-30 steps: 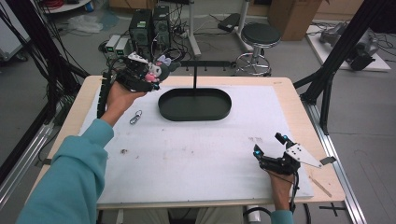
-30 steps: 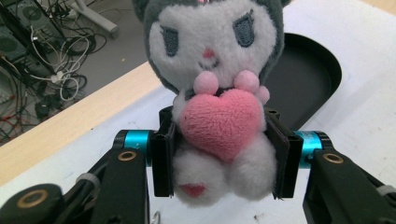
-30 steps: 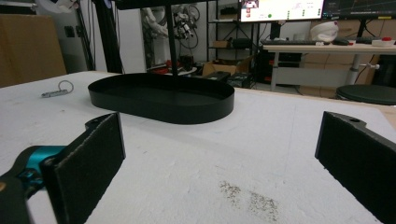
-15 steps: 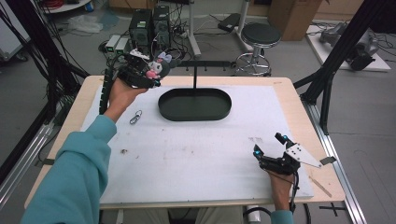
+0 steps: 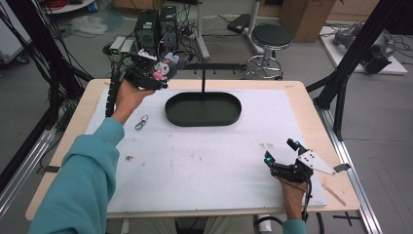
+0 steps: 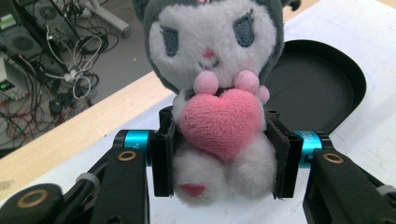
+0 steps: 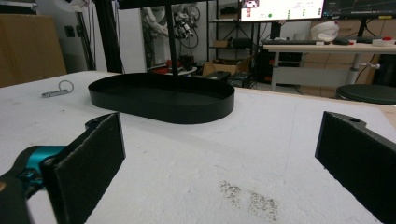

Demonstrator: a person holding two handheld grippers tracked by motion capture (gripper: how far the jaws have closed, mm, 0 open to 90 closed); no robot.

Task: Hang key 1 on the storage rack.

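At the upper left of the high view, the left gripper (image 5: 163,78) is clamped on a plush toy (image 5: 165,70), its 2 pads squeezing the soft body at the waist so the head and pink heart stay free, just left of the black oval tray (image 5: 203,108) and its hanging stand (image 5: 214,68), probably its destination. At the lower right, the right gripper (image 5: 281,152) rests on the white mat (image 5: 204,161) with jaws wide and empty, likely parked clear.

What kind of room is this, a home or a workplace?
Most likely a laboratory or workshop. Computer towers with loose cables stand on the floor behind the table, and black metal frames surround it.
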